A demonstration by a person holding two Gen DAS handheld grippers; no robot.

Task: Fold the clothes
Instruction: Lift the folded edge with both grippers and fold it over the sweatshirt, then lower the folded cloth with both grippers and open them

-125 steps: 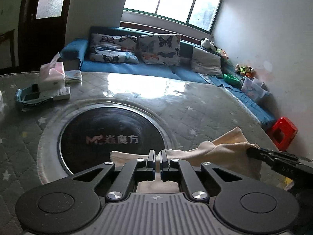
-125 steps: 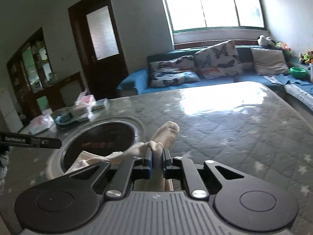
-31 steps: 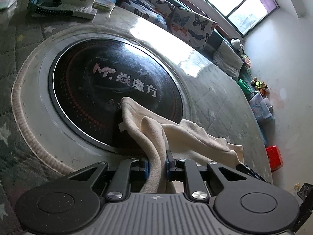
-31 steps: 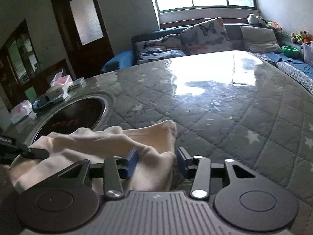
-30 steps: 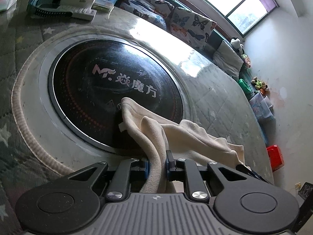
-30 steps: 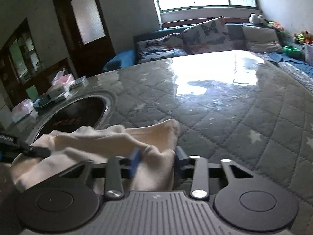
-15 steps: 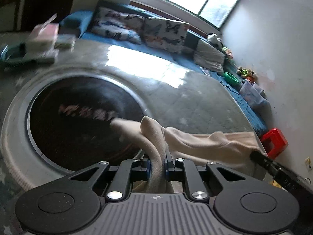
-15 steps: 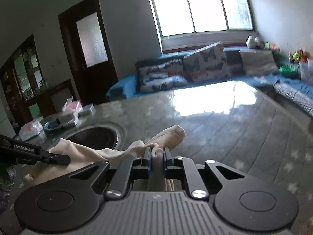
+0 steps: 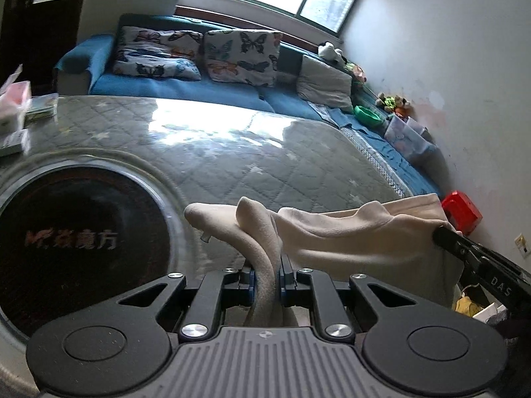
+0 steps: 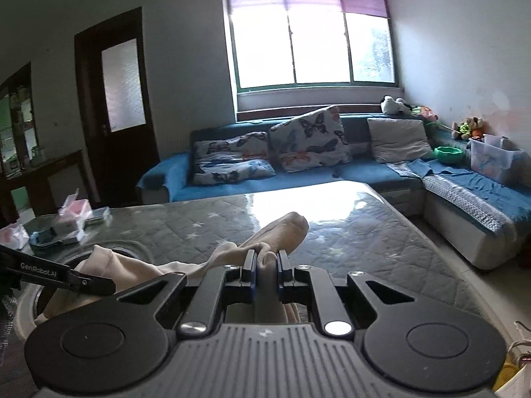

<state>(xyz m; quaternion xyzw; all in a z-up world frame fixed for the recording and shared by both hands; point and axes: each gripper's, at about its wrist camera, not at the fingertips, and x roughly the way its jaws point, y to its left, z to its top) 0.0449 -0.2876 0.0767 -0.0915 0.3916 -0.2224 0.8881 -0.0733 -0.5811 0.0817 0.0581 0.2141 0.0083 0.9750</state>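
While both grippers are clamped on the cream garment [image 9: 348,232], we see it lifted clear of the quilted table [image 9: 232,152], so the folding itself looks barely begun. Our left gripper [image 9: 267,277] pinches a bunched edge of the cloth between its blue pads; our right gripper [image 10: 267,267] is likewise closed on another bunched edge. Between the two grips the fabric hangs in a loose, sagging span, part of it drooping near the dark round hob [image 9: 66,232] set in the table. We judge that spreading the garment flat, making each fold and setting it down all remain. No crisp crease is visible yet.
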